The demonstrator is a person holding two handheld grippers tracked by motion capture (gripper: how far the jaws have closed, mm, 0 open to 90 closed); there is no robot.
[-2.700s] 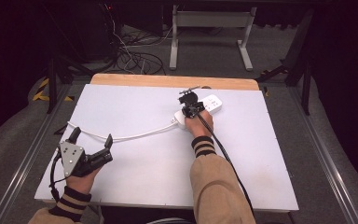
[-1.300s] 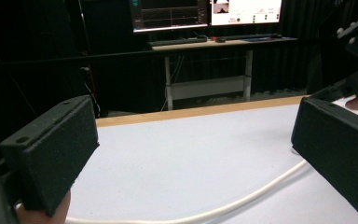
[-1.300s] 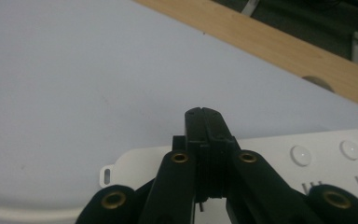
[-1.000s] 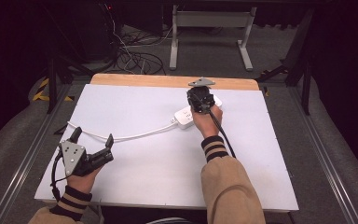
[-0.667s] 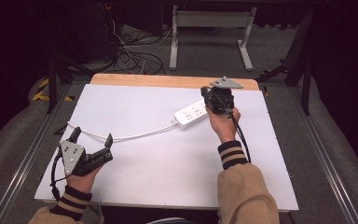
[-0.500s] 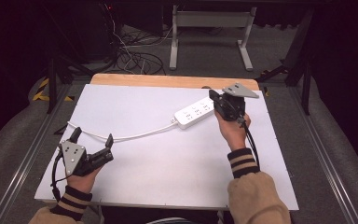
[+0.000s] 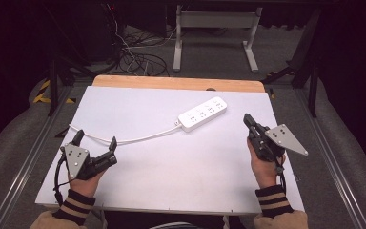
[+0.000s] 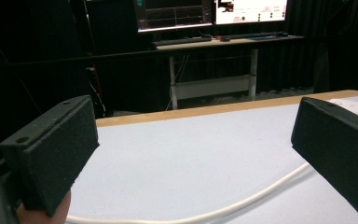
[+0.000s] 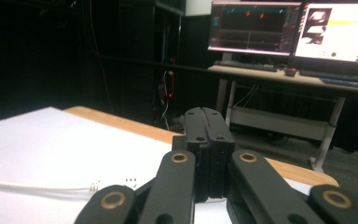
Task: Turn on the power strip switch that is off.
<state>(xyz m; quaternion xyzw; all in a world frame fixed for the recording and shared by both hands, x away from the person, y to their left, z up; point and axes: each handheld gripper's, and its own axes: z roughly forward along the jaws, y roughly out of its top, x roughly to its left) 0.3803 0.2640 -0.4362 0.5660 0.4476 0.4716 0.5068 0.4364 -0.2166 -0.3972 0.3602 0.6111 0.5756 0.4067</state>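
White power strip (image 7: 203, 113) lay flat on the tabletop (image 7: 171, 167), far-centre, angled w/ its far end toward the right; sockets faced up. Nothing touched it. Its white cord (image 7: 138, 138) ran from the near-left end of the strip, curved across the white surface toward the left edge & passed just beyond the left tongs (image 7: 95, 142). In left gripper view the cord (image 8: 242, 203) lay on the tabletop between & below the two black pads (image 8: 51, 149), not touching either as far as could be seen.

Left tongs: jaws wide apart, nothing between them, held low over the near-left part of the tabletop by the person's left hand (image 7: 83, 179); grey plate on top, striped cuff at the wrist. Well apart from the strip.

Right tongs (image 7: 248, 120): jaws pressed together, holding nothing; in right gripper view the tongs (image 9: 208, 112) showed the 2 black pads closed flat against each other, pointing toward the far edge. Held by the right hand (image 7: 263, 164) at the right side of the tabletop, near the strip's right end but clear of it. Cord (image 9: 37, 186) visible low-left in that view.

Bkgd: wooden strip (image 7: 176, 83) along the far tabletop edge, cables (image 7: 138, 59) on floor beyond, desk w/ lit monitors (image 9: 335, 32) farther off.
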